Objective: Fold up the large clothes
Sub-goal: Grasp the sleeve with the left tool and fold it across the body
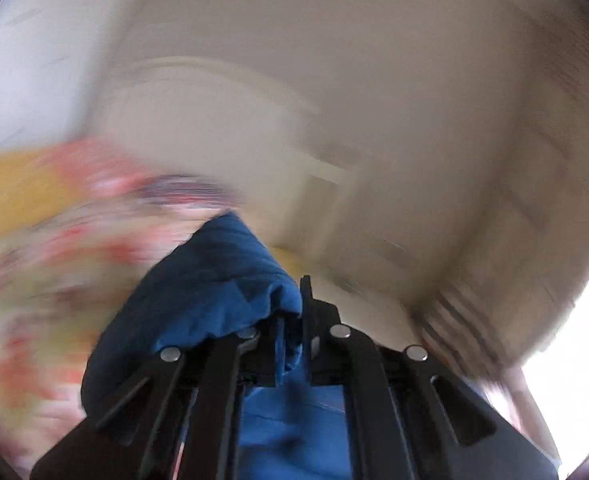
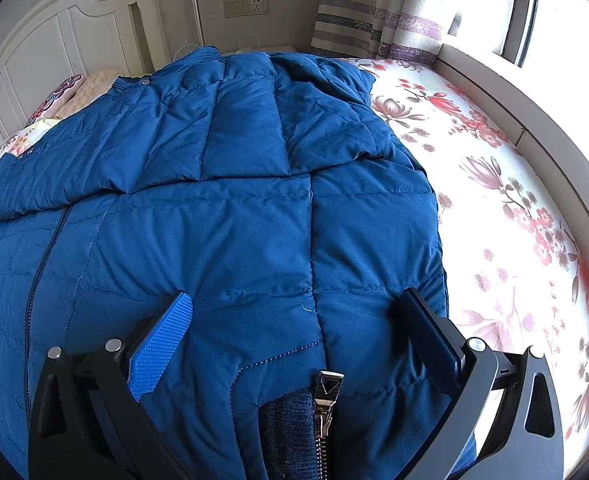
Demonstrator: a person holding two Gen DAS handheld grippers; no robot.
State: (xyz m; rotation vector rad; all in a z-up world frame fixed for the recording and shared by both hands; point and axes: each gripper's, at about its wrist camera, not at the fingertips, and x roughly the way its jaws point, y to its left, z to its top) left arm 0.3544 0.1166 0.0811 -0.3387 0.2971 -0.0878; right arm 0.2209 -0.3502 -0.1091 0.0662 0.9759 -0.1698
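Note:
A large blue quilted jacket [image 2: 254,184] lies spread on a floral bed sheet [image 2: 494,184], with one part folded over across its upper half. My right gripper [image 2: 298,308] is open, its fingers wide apart just above the jacket's hem near a metal zipper pull [image 2: 328,396]. My left gripper [image 1: 294,300] is shut on a bunch of the blue jacket fabric [image 1: 214,280] and holds it lifted; that view is blurred by motion.
A white headboard [image 2: 54,40] stands at the far left of the bed. A wall socket [image 2: 246,6], a striped curtain [image 2: 374,12] and a window ledge [image 2: 514,92] lie beyond. A pillow [image 2: 74,92] sits by the headboard.

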